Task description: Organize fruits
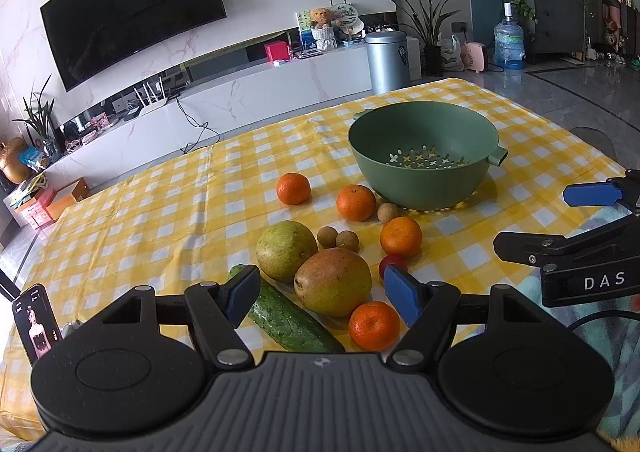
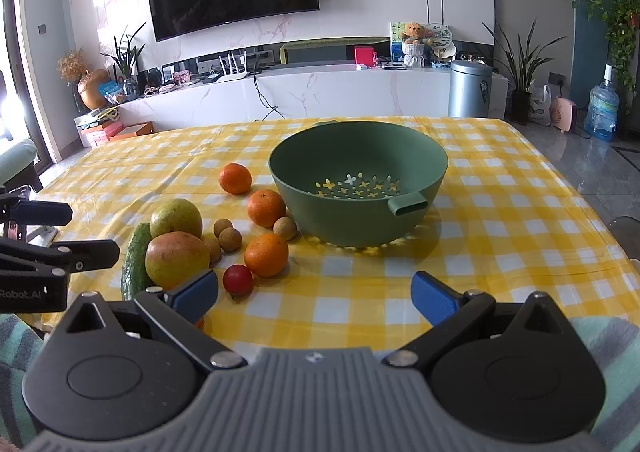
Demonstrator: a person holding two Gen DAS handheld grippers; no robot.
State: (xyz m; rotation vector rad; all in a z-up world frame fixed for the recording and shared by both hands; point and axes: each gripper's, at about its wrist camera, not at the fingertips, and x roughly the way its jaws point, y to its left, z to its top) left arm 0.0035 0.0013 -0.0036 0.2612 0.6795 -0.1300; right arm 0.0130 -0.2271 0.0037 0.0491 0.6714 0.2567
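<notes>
A green bowl with flower-shaped holes in its bottom sits on a table with a yellow and white checked cloth. Nothing is inside the bowl. All the fruit lies on the cloth to the left of the bowl and in front of it. One orange is left of the bowl, a little apart from it. A second orange is just beside the bowl's left wall, with a small brown round fruit next to it by the foot of the bowl. A third orange lies in front of those, and a small red fruit sits just in front of it. Farther left of the bowl are two mangoes, side by side, more little brown fruits, and a green cucumber on the far side of the mangoes. A fourth orange lies nearest the left gripper. Its blue fingers are spread wide with nothing pinched. The right gripper is spread wide too, over bare cloth in front of the bowl.
</notes>
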